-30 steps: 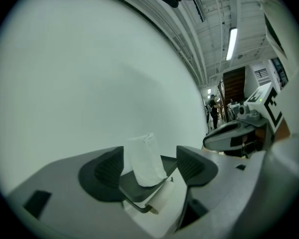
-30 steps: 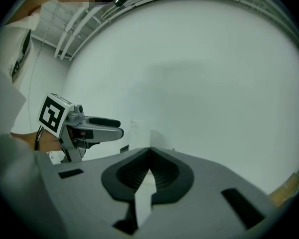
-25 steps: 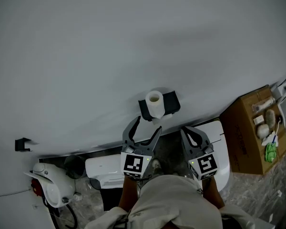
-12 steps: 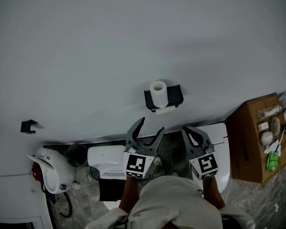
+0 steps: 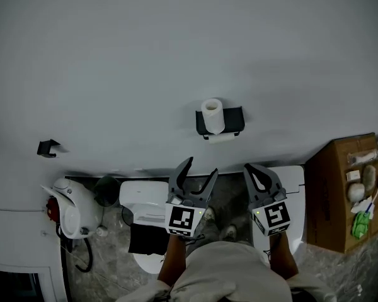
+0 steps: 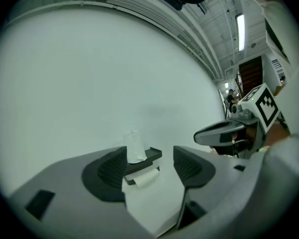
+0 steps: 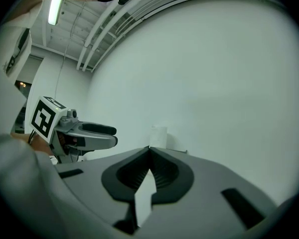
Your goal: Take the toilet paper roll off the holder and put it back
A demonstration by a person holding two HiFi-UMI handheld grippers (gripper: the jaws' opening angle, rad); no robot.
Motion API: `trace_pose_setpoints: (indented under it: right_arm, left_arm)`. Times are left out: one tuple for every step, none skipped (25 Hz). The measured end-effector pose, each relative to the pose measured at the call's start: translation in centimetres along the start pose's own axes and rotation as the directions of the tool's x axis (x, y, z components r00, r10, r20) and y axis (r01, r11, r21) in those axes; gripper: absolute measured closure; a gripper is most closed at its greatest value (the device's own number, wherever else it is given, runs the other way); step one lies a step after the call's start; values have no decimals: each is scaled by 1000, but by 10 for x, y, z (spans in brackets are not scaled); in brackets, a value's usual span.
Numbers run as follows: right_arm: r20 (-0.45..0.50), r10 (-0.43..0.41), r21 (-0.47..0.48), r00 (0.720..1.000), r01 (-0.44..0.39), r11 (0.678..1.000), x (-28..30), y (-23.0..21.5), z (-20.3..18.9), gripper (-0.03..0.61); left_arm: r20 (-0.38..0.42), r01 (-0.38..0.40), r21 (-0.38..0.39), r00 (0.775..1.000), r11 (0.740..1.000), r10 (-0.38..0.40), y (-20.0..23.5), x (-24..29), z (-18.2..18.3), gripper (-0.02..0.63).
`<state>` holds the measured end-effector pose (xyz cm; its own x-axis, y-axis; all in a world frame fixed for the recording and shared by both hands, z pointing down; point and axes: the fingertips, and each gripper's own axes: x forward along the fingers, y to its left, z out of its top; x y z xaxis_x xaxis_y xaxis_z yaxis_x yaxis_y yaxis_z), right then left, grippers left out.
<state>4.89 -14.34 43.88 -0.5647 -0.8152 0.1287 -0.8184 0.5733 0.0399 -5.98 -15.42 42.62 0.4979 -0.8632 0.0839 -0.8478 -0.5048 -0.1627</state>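
Toilet paper roll [image 5: 212,114] stands upright on the left end of the wall holder [image 5: 233,119]. Left hand-held gripper [image 5: 200,167] half-open, jaws just narrowing on nothing. Right hand-held gripper [image 5: 259,168] closed, empty. Gap to roll wider than a second ago; probably backing off, roll in place.

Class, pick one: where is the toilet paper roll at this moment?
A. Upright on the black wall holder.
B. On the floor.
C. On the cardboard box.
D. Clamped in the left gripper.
A: the toilet paper roll stands upright on the black holder, far from the left gripper, whose empty jaws have just been closing.
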Motion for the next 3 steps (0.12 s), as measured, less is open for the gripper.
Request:
trace_pose_setpoints:
  right_arm:
    - [3, 1, 1, 1000, -1, 1000, -1, -2, 1, 581]
    - [6, 1, 3, 1000, -1, 1000, -1, -3, 2, 581]
    - [11, 1, 4, 1000, -1, 1000, -2, -5, 3, 581]
  left_arm:
    - [-1, -6, -1, 1000, 1000, 6, -1, -1, 0, 315]
    - [-1, -12, -2, 1000, 1000, 12, -2, -1, 1, 318]
    - [-1, -18, -2, 1000, 1000, 18, -2, -2, 1, 319]
